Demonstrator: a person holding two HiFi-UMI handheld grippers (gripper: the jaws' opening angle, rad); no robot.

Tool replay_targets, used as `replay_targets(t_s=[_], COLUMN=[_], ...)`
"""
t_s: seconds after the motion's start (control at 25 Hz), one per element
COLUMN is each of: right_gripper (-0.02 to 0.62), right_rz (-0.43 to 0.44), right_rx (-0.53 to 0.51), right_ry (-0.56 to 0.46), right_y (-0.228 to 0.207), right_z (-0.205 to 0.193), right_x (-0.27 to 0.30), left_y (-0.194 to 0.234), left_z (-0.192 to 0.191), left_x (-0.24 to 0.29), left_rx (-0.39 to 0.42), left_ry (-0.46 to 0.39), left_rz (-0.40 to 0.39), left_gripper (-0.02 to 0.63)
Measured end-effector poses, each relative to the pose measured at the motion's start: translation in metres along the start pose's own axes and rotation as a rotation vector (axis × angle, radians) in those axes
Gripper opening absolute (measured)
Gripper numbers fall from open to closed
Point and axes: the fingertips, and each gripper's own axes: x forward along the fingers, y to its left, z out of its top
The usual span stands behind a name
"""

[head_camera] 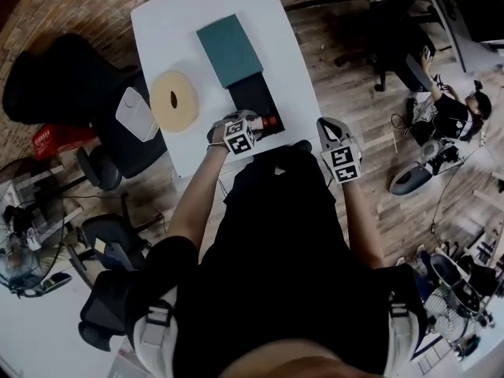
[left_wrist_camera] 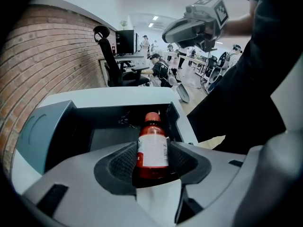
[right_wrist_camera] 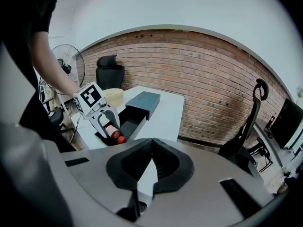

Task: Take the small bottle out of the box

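- The left gripper (head_camera: 257,123) is angling down into the open box (head_camera: 252,93) — jaws spread wide, straddling the small bottle (left_wrist_camera: 152,150), which is lying inside the box.
- The right gripper (right_wrist_camera: 152,145) is hovering right of the box — jaws together, empty.

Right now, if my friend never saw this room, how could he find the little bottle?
Find the white table with the box whose teal lid is slid back. In its dark open tray, the small bottle lies on its side between the left gripper's jaws. Unlike the beige roll beside the box, it has a red cap and white label.
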Motion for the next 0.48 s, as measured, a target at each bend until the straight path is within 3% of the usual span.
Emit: replay_targets(t_s=[0.24,0.48], right_gripper=[-0.002,-0.003], right_rz=[-0.011,-0.006], right_rx=[0.016,0.012], right_ry=[0.01,-0.013], right_y=[-0.0029,0.0002], right_z=[-0.0096,-0.0003], right_x=[-0.0059,-0.0048], left_y=[0.0038,0.005], left_z=[-0.0027,-0.0024], left_x=[0.0068,0.0046], left_rx=[0.009,-0.035], left_ry=[0.054,0.042], left_rz=[0.061,0.052], left_gripper=[0.224,0.211])
